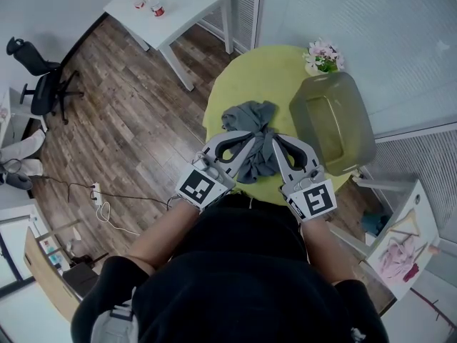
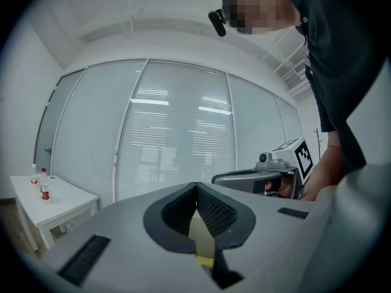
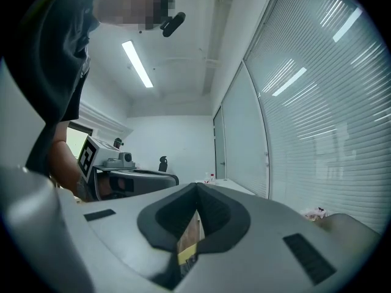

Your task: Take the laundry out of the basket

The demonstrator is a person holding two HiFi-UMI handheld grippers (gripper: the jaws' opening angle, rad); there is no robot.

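That grey laundry point(image 1: 246, 114) looks light and floppy, so grab a bunched fold; left hand-held gripper point(image 2: 197, 187) and right hand-held gripper point(image 3: 197, 187) both closed, empty.

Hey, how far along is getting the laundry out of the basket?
Done: the grey garment lies on the table and the basket looks empty. In hand: nothing; the left claw and right claw are both shut and empty, near the garment. Left: no laundry shows in the basket, so probably nothing.
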